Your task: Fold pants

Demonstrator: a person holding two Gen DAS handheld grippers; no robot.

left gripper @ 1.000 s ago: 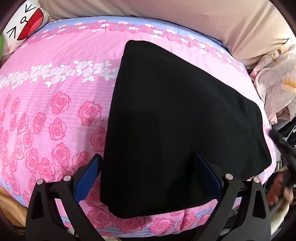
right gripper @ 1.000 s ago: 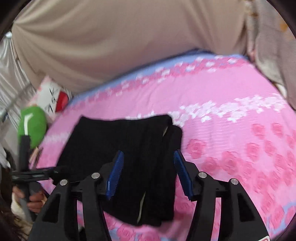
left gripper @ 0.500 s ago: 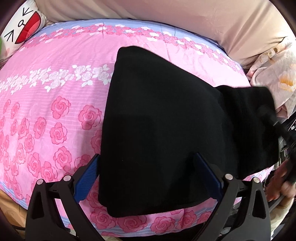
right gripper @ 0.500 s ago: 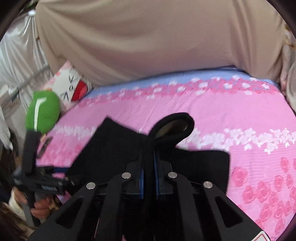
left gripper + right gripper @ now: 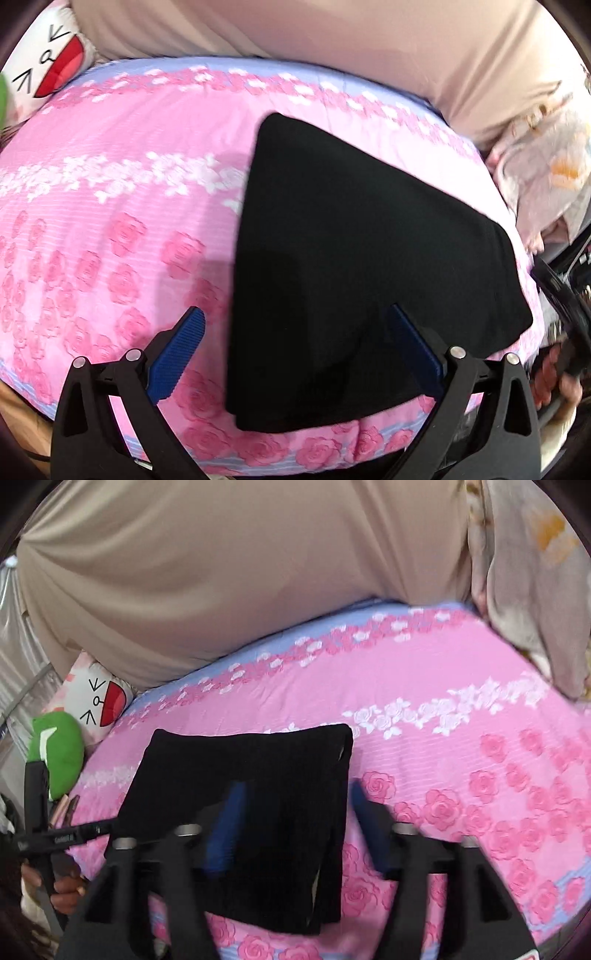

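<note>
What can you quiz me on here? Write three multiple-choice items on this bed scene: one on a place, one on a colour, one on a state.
1. Where do the pants lie?
A. on the pink sheet
B. on the beige pillow
C. on the floor

2. What colour are the pads of the left hand-held gripper?
A. red
B. blue
C. yellow

3. How does the right hand-held gripper stand?
A. clamped on the pants
B. clamped on the green toy
C. jaws apart, gripping nothing

Answers:
1. A: the black cloth rests flat on the rose print, short of the pillow.
2. B: both ribbed pads show blue in the left wrist view.
3. C: its jaws are opening, the pads stand wide over the folded pants, and no cloth is pinched between them.
</note>
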